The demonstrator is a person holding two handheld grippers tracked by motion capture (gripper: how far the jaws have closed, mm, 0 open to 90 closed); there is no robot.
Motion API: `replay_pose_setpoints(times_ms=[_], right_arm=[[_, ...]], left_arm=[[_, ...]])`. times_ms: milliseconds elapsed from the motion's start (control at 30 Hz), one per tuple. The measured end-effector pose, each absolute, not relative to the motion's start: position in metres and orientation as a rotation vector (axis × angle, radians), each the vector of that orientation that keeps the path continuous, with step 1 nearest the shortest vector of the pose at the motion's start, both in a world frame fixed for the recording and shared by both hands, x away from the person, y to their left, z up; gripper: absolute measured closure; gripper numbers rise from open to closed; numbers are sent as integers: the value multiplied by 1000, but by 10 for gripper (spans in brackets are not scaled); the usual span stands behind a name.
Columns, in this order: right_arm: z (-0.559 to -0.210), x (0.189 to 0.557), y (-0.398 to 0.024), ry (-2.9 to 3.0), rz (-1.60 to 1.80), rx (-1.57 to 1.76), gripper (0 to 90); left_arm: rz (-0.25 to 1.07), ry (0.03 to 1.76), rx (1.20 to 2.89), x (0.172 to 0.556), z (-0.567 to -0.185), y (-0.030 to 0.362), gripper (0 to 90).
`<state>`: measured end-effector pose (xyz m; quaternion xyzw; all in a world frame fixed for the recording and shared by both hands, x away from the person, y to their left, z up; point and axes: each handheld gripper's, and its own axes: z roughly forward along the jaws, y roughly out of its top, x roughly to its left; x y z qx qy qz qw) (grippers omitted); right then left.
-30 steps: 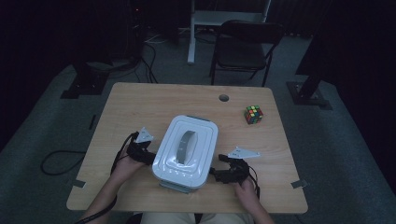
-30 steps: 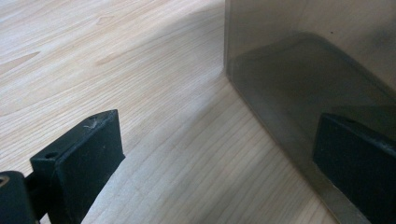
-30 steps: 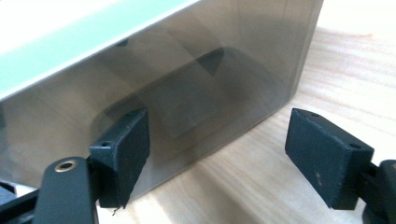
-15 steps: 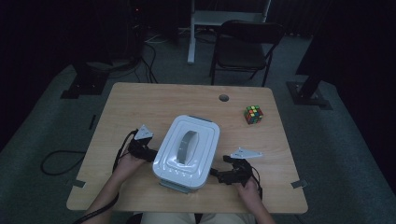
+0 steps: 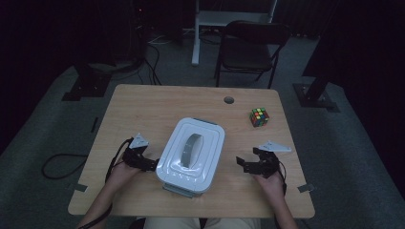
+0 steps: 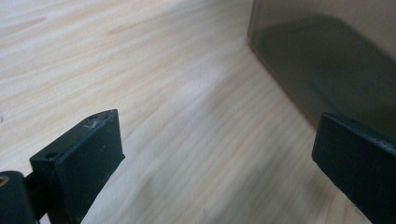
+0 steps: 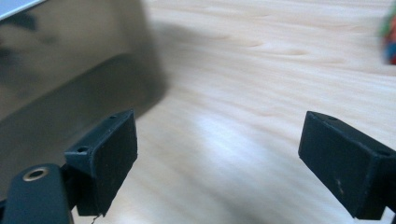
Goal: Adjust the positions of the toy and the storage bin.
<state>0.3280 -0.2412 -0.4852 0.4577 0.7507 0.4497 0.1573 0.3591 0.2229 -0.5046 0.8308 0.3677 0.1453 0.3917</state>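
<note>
1. Left gripper (image 5: 152,164) lies low on the table (image 5: 143,102), jaws wide and empty, just beside the container (image 5: 191,155).
2. The lidded container sits mid-table.
3. Right gripper (image 5: 242,164), jaws just opened wide and empty, rests apart from it on bare wood.

Glossy plastic box (image 5: 191,155) on matt pale wood table (image 5: 143,105)

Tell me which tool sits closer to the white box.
The left tool, jaws right beside the white box; the right tool is clearly apart from it.
</note>
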Motion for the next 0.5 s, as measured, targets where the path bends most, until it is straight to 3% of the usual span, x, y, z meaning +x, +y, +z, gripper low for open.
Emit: replay_pose_setpoints(times_ms=[500], right_arm=[[-459,368,-286,1946,1304,1334,128]], left_arm=[[399,1078,2056,331,-508,261,24]])
